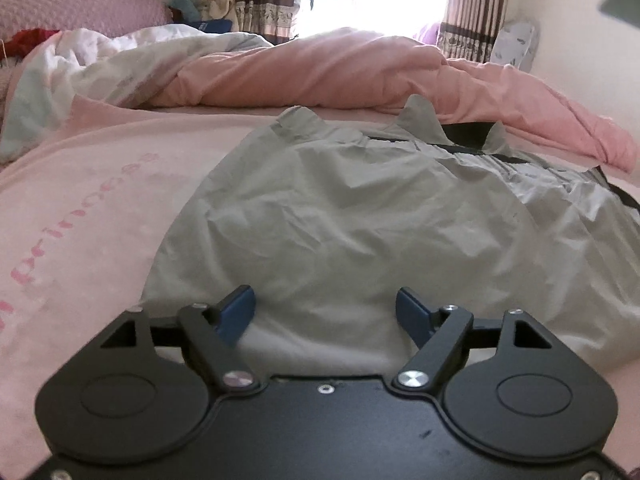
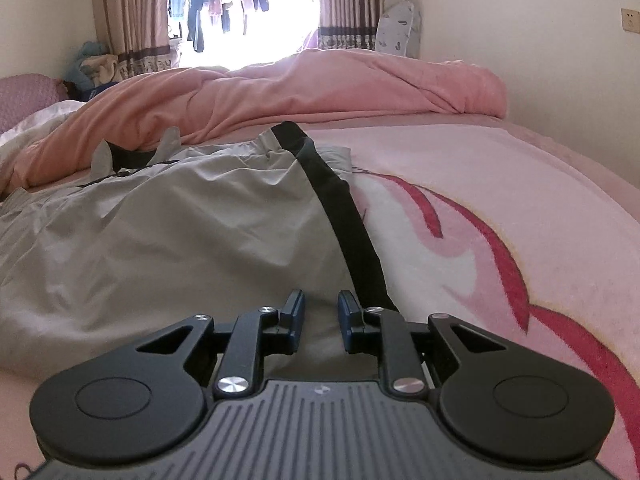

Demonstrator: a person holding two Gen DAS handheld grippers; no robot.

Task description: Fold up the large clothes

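Your grey garment (image 1: 360, 220) lies crumpled on the pink blanket (image 1: 100, 208) that covers the bed, and neither view takes it in whole. In the left wrist view it runs out of frame at 3 o'clock, and its near hem disappears under your left claw (image 1: 325, 312). In the right wrist view it is cut off at 9 o'clock. Its far end, toward 12 o'clock, is bunched into small peaks with black trim, so you cannot tell what kind of garment it is. One black band (image 2: 340, 208) runs along its edge from 12 o'clock down to your right claw (image 2: 321, 322).

Pale pink lettering on the blanket at 9 o'clock in the left view looks like "princess", though it is stretched and faint. In the right view a red and white printed figure (image 2: 480, 240) on the blanket is only partly seen. The window (image 2: 248, 12) at 12 o'clock is overexposed; hanging clothes beyond it cannot be counted.

Your left claw is spread wide and released, its two blue fingers (image 1: 238, 310) over the garment's near edge, clamping nothing. Your right claw is narrowly parted over the grey cloth beside the band; whether its pads pinch any fabric you cannot tell.

One rumpled pink quilt (image 1: 340, 72) lies behind the garment, with two curtains (image 2: 132, 12) flanking the window.
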